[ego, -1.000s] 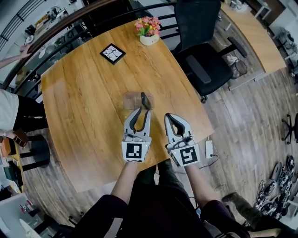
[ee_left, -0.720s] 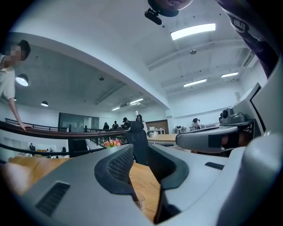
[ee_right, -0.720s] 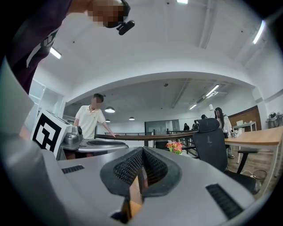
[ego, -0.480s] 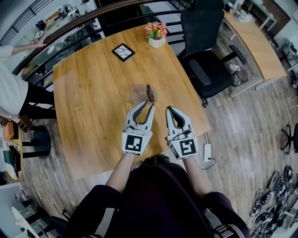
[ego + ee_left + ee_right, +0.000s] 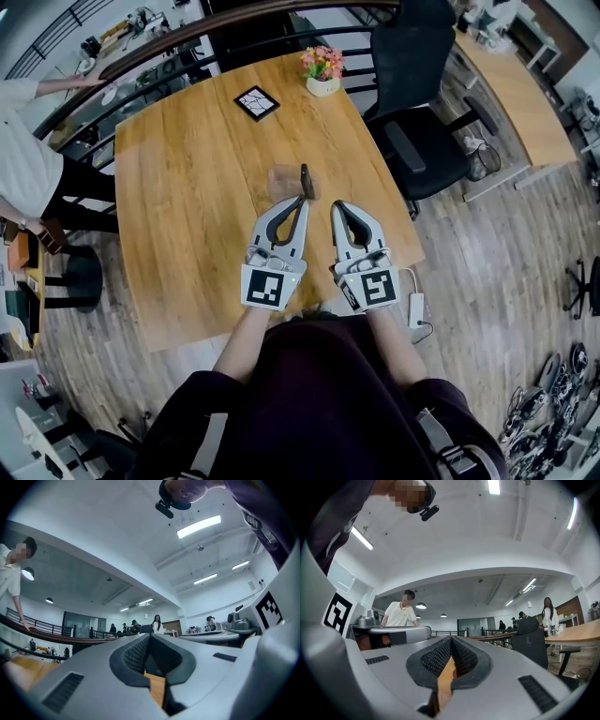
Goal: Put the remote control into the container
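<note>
Remote control (image 5: 305, 180) stands inside clear container (image 5: 280, 184).

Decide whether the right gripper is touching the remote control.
Apart. The head view shows bare tabletop between the right gripper and the remote control.

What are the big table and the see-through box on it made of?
The table looks like wood or veneer, smooth and slightly shiny: long grain lines show. The box is probably clear plastic: the wood shows through it.
</note>
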Available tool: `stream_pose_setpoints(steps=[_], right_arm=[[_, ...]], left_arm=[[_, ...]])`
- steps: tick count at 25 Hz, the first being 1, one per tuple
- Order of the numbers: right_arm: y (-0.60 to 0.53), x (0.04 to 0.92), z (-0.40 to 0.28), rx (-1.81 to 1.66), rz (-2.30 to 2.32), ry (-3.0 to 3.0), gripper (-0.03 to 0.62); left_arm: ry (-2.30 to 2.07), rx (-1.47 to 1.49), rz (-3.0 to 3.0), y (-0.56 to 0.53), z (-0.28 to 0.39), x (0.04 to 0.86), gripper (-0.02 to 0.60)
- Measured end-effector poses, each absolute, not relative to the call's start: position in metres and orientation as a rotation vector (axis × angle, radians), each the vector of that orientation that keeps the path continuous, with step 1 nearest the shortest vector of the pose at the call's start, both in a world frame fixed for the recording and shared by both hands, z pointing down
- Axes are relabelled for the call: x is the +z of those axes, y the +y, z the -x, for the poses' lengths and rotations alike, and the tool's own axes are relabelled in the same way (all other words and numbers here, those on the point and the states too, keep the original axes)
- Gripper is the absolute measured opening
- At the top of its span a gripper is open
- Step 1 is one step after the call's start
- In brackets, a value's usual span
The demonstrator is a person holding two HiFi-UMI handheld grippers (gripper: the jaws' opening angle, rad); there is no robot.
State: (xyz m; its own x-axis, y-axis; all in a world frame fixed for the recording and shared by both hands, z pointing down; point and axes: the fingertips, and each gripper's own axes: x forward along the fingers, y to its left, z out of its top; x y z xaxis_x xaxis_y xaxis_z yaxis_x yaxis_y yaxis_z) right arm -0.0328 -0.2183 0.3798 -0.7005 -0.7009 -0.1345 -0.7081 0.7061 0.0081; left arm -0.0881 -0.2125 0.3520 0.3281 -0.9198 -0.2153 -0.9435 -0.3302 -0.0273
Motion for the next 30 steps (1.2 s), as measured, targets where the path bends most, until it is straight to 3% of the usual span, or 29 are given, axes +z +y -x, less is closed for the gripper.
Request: stream_pose_setpoints(steps=[30], right_arm=[[-0.2206, 0.3752, 0.0335, 0.102, 1.142, 2.782, 0.018]], left_arm=[[1.738, 0.210, 2.400, -0.2117, 0.0875, 0.3507, 0.012]])
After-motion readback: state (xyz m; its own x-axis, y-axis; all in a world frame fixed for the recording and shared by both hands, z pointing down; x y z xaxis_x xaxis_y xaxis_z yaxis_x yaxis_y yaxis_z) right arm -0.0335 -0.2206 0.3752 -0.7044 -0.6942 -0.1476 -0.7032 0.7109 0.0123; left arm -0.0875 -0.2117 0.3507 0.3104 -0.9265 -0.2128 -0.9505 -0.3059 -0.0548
